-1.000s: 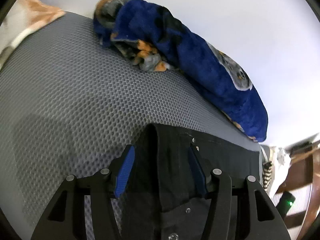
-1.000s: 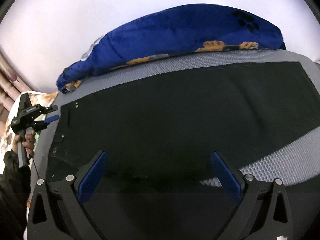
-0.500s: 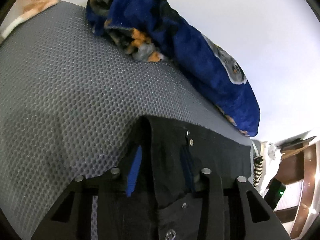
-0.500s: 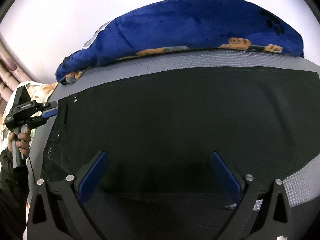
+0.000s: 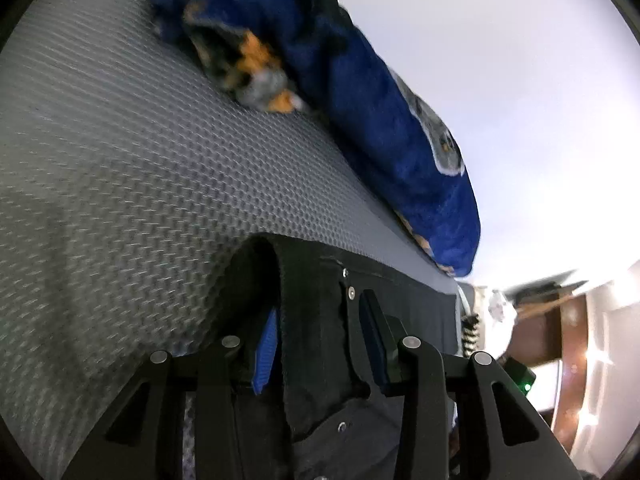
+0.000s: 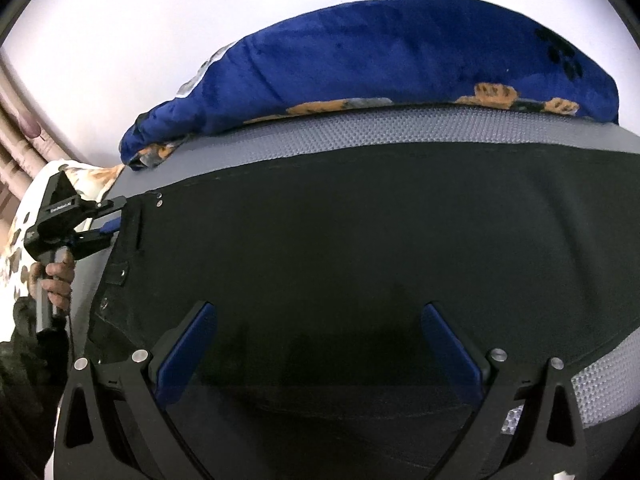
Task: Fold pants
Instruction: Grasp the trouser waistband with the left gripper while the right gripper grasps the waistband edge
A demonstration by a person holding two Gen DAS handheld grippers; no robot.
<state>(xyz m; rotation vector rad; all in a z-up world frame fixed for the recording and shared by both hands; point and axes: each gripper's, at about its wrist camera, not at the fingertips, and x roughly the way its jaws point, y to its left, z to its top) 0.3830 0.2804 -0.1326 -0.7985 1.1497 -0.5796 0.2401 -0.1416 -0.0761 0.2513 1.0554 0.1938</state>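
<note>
Black pants [image 6: 340, 240] lie spread flat on a grey textured mattress [image 6: 360, 134]. My left gripper [image 5: 320, 308] is shut on the waistband corner [image 5: 308, 280], near the rivets; the fabric bunches up between its blue pads [image 5: 266, 352]. The right wrist view shows the left gripper [image 6: 108, 220] at the pants' left edge, held by a hand [image 6: 56, 276]. My right gripper [image 6: 318, 308] hovers wide open over the near middle of the pants, with flat cloth under its fingers and nothing pinched.
A rolled blue blanket [image 6: 380, 60] with orange and grey prints lies along the mattress's far edge against a white wall. A patterned pillow [image 6: 24, 220] sits at the left end. Wooden furniture [image 5: 560, 320] stands past the other end.
The left jaws closed from apart onto the waistband corner, and that gripper dipped lower and tilted. The right gripper drifted sideways over the pants early on, then held still.
</note>
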